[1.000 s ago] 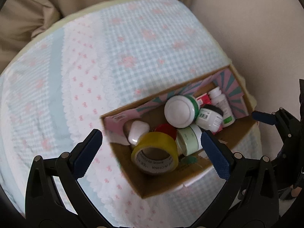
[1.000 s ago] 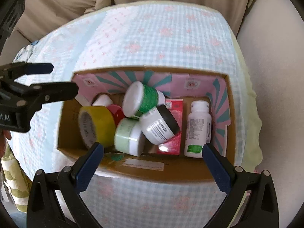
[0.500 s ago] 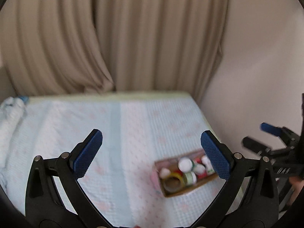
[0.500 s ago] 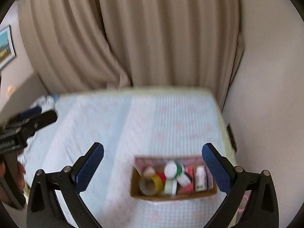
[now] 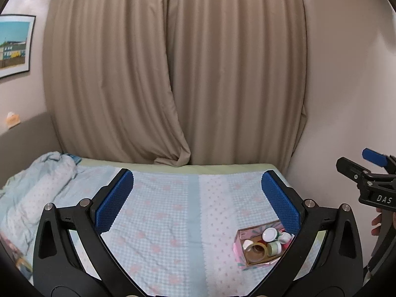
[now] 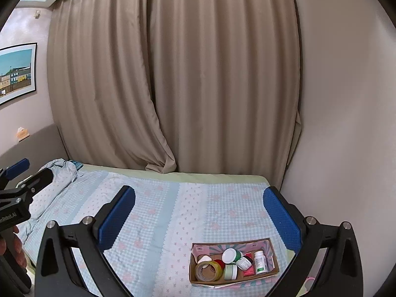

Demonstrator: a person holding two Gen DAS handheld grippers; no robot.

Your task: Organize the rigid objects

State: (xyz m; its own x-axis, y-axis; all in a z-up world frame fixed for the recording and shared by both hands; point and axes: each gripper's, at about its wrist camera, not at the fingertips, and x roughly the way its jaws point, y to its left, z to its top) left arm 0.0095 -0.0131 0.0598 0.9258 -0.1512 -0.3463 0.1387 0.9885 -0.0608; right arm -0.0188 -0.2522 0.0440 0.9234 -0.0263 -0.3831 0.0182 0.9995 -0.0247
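Note:
A shallow cardboard box (image 6: 269, 267) with a pink and teal lining sits on the bed near its right front corner; it also shows in the left wrist view (image 5: 247, 259). In it lie a yellow tape roll (image 6: 208, 271), white and green jars (image 6: 230, 256), a white pill bottle (image 6: 260, 262) and a red pack (image 6: 248, 269). My left gripper (image 5: 198, 201) is open and empty, held high above the bed. My right gripper (image 6: 199, 216) is open and empty, also high and back from the box.
The bed carries a blue checked sheet (image 6: 160, 212) with pink flowers. A bunched blanket (image 5: 37, 185) lies at the left. Beige curtains (image 6: 198, 86) hang behind. A wall (image 6: 346, 148) stands close on the right. A framed picture (image 6: 14, 71) hangs at left.
Both grippers have pulled up and far back from the box, which now looks small and low in both views. Both stay open and empty.

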